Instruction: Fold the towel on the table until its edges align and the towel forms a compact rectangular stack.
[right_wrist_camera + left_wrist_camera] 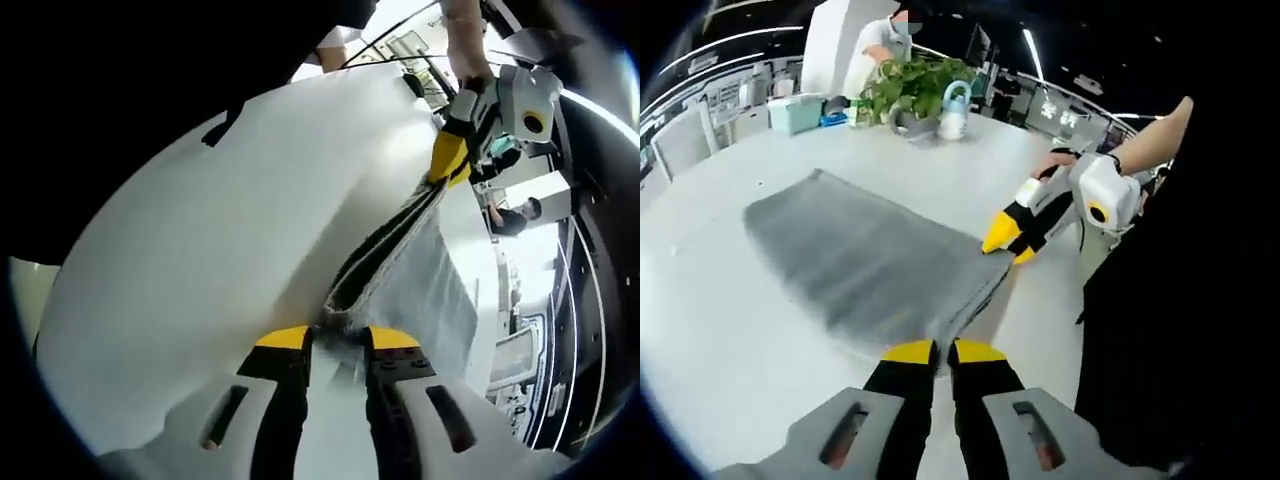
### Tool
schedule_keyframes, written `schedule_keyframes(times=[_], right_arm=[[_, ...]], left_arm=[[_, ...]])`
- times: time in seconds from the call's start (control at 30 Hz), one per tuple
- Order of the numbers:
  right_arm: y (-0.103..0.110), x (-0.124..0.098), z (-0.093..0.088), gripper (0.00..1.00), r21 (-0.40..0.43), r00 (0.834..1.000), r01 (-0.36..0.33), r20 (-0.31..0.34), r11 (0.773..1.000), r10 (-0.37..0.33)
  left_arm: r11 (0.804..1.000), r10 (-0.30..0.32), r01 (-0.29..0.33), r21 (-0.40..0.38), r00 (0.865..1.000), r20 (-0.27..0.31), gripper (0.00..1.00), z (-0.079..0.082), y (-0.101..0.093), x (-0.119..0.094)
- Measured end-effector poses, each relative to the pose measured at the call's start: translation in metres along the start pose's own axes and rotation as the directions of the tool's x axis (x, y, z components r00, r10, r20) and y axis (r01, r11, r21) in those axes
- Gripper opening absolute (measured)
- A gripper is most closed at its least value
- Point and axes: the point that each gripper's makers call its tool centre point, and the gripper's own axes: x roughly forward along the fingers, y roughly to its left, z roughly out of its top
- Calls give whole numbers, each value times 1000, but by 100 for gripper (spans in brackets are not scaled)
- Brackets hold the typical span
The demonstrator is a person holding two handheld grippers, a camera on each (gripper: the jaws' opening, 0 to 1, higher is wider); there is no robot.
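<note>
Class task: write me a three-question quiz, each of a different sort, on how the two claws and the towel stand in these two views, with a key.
1. True or false: the grey towel lies on the white table.
2. Which claw pinches a towel corner? A) left claw only B) right claw only C) both
3. Fill in: beyond the towel stands a potted ____.

Key: 1 true; 2 C; 3 plant.

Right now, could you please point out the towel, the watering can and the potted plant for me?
towel (855,250): left gripper view, middle of its grey top surface.
watering can (954,118): left gripper view, its pale body below the handle.
potted plant (912,85): left gripper view, the green leaves.
</note>
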Motion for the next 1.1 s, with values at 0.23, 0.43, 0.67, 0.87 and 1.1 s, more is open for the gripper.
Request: schedule_keyframes(times=[0.23, 0.43, 0.67, 0.87, 1.1], right_arm=[[3, 1, -3, 5, 92, 999, -40, 0, 995, 40], [-1, 0, -5, 1, 446, 995, -97, 51, 890, 83], [-20, -10, -3, 0, 765, 986, -156, 154, 624, 58], [-38, -16, -4, 0, 881, 972, -215, 233, 422, 8], [-52, -20, -6, 0, 924, 960, -249, 276, 290, -53]], left_arm=[[990, 8, 6, 142, 995, -99, 8, -25, -7, 1], [942, 81, -32, 335, 988, -132, 18, -41, -2, 2], [851, 143, -62, 521, 983, -117, 28, -42, 2, 5], [816, 172, -85, 572, 980, -100, 36, -41, 4, 16], [786, 241, -161, 597, 969, -56, 33, -31, 8, 19]])
